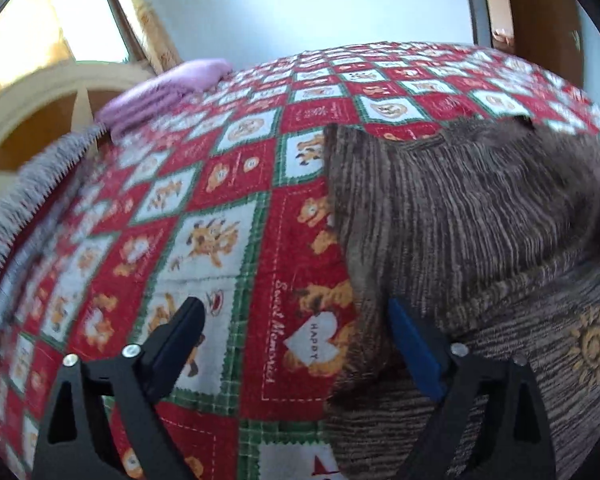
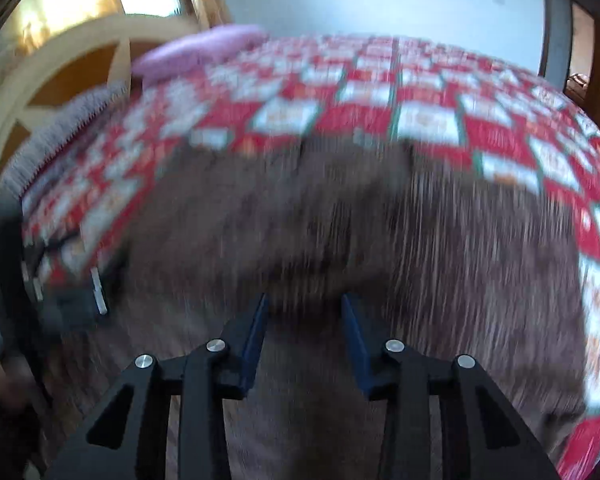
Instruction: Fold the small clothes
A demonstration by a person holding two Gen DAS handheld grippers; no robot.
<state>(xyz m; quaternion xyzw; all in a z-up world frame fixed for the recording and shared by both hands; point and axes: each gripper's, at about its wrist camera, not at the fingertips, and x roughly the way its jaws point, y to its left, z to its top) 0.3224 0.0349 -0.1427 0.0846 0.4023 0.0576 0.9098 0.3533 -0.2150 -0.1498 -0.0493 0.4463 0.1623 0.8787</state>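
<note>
1. A bed (image 1: 236, 184) covered with a red, white and green patchwork quilt of bear prints filled both views, with a pale wall behind it and a bright window at the upper left.
2. A folded pink cloth (image 1: 164, 88) lay at the far left corner of the quilt, beside a cream-coloured curved headboard (image 1: 32, 92).
3. A grey fringed fabric (image 1: 28, 196) ran along the left edge of the bed.
4. The brown striped garment (image 1: 472, 216) lay on the quilt at the right of the left wrist view, one layer folded over another; a gold sun motif showed on its lower part.
5. The left gripper (image 1: 296, 312) stood spread wide, its left finger over bare quilt and its right finger at the garment's near edge, with nothing pinched.
6. The right gripper (image 2: 304, 300) hung over the middle of the garment with its fingers partly apart; the blur hid whether any cloth was caught between them.
</note>
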